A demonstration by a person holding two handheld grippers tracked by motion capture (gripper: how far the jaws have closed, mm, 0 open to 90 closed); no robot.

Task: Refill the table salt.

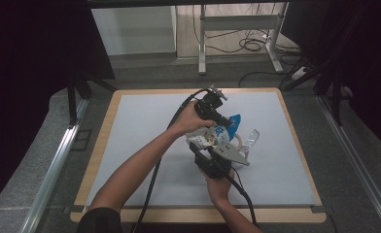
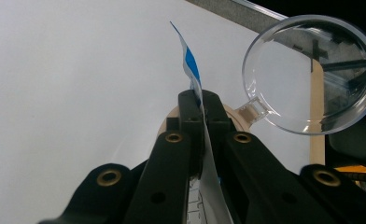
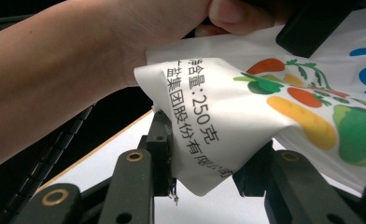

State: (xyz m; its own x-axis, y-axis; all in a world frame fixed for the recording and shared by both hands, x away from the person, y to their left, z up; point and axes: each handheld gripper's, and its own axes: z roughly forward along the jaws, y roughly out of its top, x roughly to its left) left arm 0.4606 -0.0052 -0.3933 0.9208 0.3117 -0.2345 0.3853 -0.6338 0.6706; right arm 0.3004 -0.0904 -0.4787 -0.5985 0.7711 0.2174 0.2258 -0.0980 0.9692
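White pouch (image 3: 265, 98), right gripper view: black print along its 9 o'clock edge, "含量:250克" above "盐集团股份有限公司", last characters creased; blue lettering at 3 o'clock cut off, unreadable

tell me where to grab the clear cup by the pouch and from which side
Take the clear cup by its small flat handle tab, or across the rim. It lies tipped on the table, mouth facing the left tongs, so coming in level from that open side probably suits best; the smooth round wall could slip.

High view looks down over the table (image 1: 130, 145); both gripper views close along their jaws, sharing the pouch (image 3: 246, 107)
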